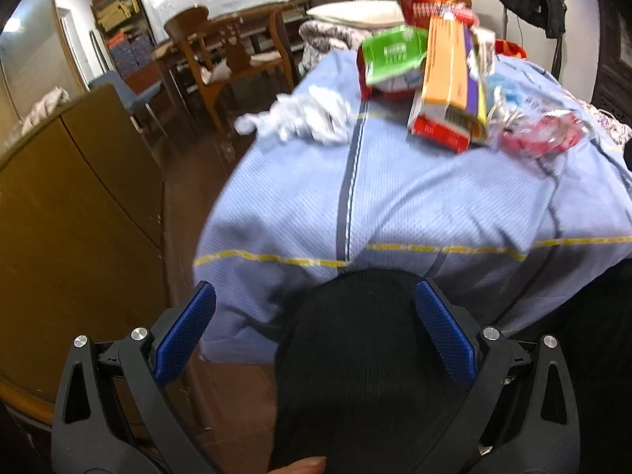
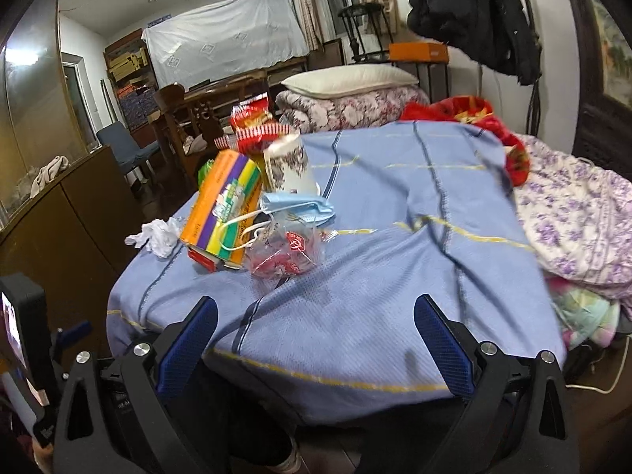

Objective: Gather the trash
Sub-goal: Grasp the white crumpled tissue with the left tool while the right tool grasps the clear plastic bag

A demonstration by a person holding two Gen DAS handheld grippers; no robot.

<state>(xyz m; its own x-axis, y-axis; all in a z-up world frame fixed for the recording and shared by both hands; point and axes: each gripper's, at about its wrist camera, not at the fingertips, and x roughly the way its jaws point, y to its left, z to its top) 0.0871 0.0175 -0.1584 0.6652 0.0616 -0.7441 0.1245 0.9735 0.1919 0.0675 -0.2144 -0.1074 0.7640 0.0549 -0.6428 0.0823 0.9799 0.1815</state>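
A heap of trash lies on the blue bedsheet [image 2: 395, 276]. It holds a long orange, purple and yellow box [image 2: 221, 213], a floral paper cup [image 2: 288, 166], a blue face mask [image 2: 300, 205], a clear wrapper with red print [image 2: 288, 252], a red snack bag [image 2: 252, 122] and crumpled white tissue [image 2: 158, 235]. My right gripper [image 2: 316, 324] is open and empty, well short of the heap. In the left wrist view the orange box [image 1: 446, 75], a green packet [image 1: 391, 57] and the tissue [image 1: 304, 118] lie far ahead. My left gripper [image 1: 314, 316] is open over a black fabric shape [image 1: 367, 375].
A brown cabinet [image 1: 59, 217] stands left of the bed, across a narrow strip of floor. A purple floral quilt [image 2: 572, 217] and a red blanket [image 2: 466, 110] cover the bed's right side. A pillow [image 2: 347, 77] lies at its head. Wooden chairs [image 1: 221, 51] stand behind.
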